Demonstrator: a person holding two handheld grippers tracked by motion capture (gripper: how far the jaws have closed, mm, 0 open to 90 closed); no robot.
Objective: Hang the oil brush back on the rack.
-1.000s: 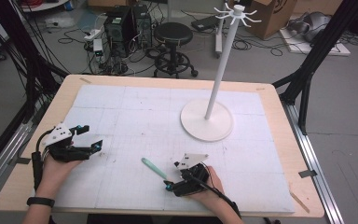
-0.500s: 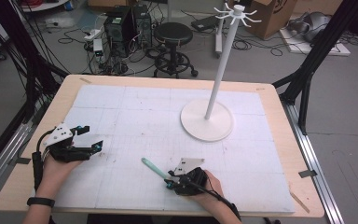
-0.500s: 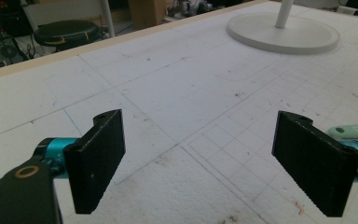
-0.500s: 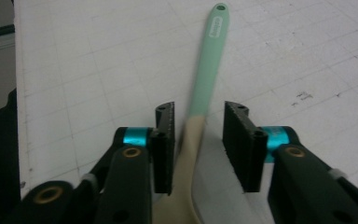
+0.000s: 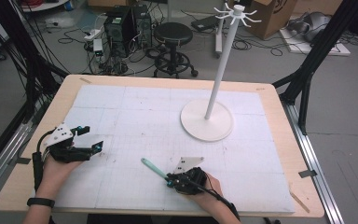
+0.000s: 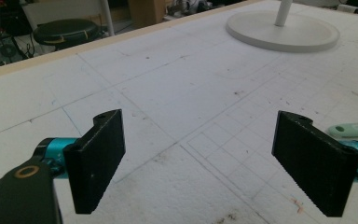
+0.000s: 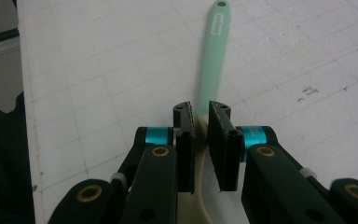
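Each hand carries a black two-jaw claw. The left claw [image 6: 200,163] has flat, black rectangular jaws with a finely ribbed face, each set on a bright cyan collar, and a brass-ringed screw on its black arm. The right claw [image 7: 201,140] is built alike: cyan collars, brass-ringed screws on glossy black links, toothed jaw edges. A grey three-cornered plate tops each, and a black cable trails back. The left wrist wears a black band [image 5: 40,202].
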